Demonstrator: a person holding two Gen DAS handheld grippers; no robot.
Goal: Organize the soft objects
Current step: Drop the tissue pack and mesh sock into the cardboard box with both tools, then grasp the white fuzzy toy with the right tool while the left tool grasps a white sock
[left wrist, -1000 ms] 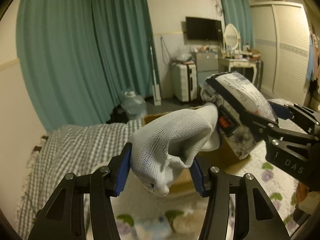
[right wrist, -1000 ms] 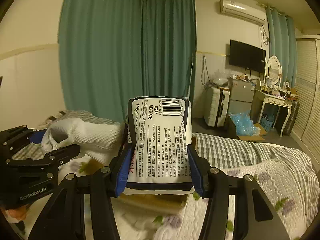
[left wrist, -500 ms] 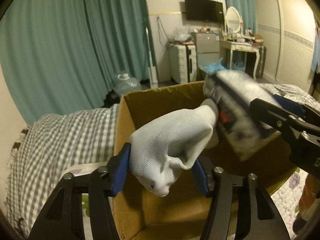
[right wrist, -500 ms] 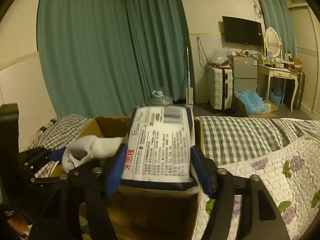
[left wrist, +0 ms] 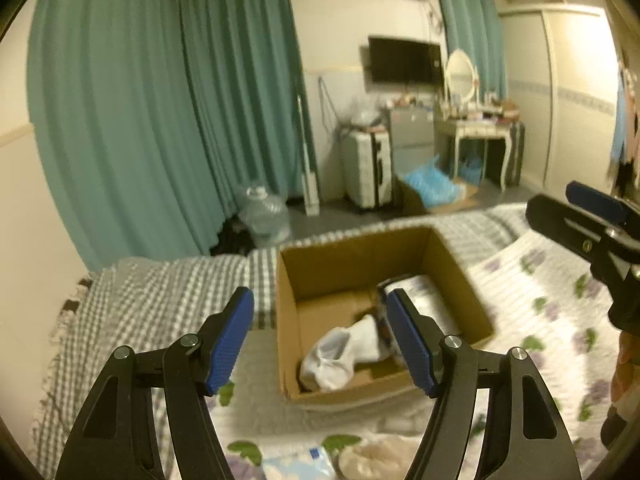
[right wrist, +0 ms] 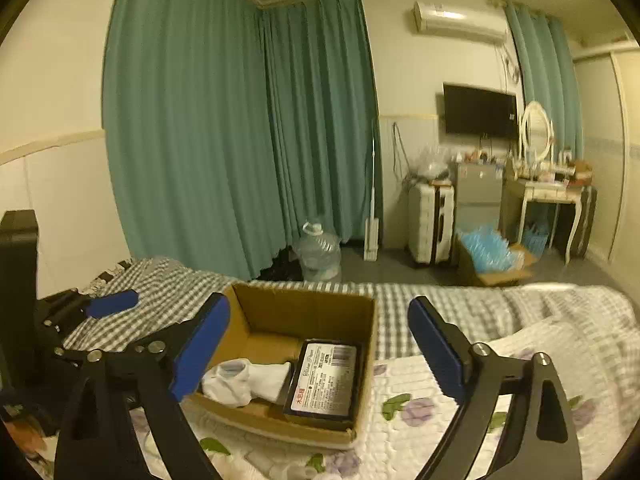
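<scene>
An open cardboard box (left wrist: 332, 264) (right wrist: 280, 312) stands on the bed. Inside it lie a white sock (left wrist: 340, 348) (right wrist: 244, 378) and a tissue pack (left wrist: 424, 296) (right wrist: 324, 380), side by side. My left gripper (left wrist: 322, 340) is open and empty, above the box's near side. My right gripper (right wrist: 318, 354) is open and empty, above the box; it also shows at the right edge of the left wrist view (left wrist: 592, 216). The left gripper shows at the left of the right wrist view (right wrist: 108, 304).
The bed has a grey checked blanket (left wrist: 160, 300) and a floral quilt (left wrist: 552, 304). Soft packets (left wrist: 300, 464) lie on the quilt near the left gripper. Beyond the bed are teal curtains (right wrist: 240, 120), a water jug (right wrist: 318, 250), a suitcase (right wrist: 430, 222) and a dressing table (right wrist: 548, 196).
Both grippers opened and dropped the sock and the tissue pack into the box. Both have pulled back and up from the box.
</scene>
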